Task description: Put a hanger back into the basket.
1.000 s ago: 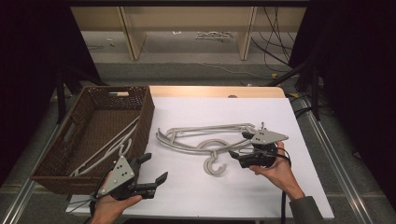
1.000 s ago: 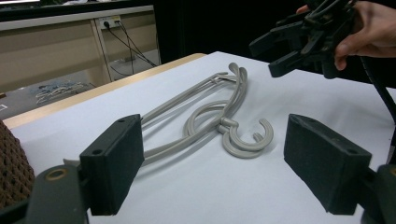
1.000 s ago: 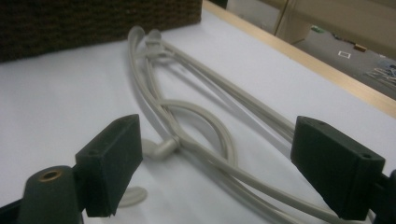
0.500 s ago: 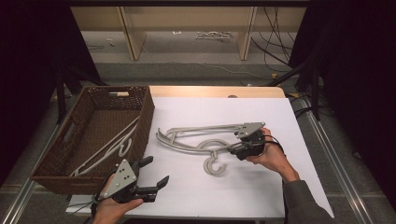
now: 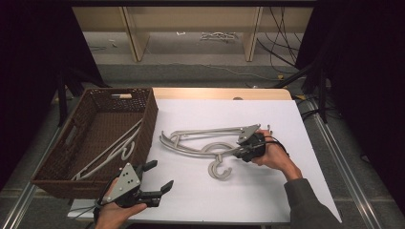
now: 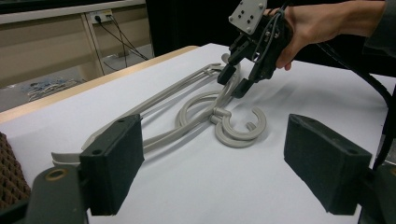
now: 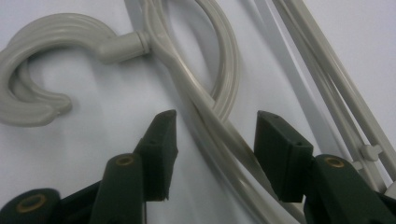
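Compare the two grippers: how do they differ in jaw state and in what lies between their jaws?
The left gripper hangs at the table's near edge with jaws wide and nothing between them. The right gripper straddles the grey hangers' arm; its jaws have just been closing, pads not yet pressing. Both are black, hand-held and carry a grey plate.

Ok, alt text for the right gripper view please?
The right gripper straddles a shoulder bar of a grey plastic hanger lying on the white table; its jaws have just been closing, the bar between them, pads not yet pressing. The hanger's hook curls at upper left.
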Motion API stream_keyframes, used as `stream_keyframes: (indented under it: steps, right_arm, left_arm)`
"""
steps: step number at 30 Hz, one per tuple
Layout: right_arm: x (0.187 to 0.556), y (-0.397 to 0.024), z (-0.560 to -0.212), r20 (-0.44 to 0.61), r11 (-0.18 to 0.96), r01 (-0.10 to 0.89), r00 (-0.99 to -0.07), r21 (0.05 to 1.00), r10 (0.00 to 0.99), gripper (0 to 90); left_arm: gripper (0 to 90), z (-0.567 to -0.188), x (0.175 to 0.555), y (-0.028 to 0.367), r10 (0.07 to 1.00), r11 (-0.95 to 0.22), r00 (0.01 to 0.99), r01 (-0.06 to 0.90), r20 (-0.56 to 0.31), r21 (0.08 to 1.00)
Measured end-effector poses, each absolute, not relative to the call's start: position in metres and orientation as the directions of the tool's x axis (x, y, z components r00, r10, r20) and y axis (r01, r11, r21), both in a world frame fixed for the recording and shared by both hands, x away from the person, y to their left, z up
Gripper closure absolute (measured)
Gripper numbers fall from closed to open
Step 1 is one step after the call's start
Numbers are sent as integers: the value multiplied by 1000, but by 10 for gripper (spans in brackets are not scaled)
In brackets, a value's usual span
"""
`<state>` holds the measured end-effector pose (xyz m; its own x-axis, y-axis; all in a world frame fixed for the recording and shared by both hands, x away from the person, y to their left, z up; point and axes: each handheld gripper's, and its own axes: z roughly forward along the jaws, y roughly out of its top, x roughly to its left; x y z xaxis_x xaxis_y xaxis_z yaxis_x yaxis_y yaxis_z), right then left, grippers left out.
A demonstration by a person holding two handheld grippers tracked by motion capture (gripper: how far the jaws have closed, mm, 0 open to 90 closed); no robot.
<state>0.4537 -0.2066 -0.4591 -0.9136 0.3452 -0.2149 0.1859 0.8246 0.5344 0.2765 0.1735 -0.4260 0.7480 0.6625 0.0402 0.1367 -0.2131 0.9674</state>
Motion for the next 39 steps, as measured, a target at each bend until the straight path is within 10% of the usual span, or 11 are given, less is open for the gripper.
stream_keyframes:
  steps: [39]
  right_arm:
    - [464, -203, -449, -270, 893, -59, -960, 447, 72, 751]
  left_arm:
    - [200, -431, 279, 171, 643, -233, 765, 151, 36, 961]
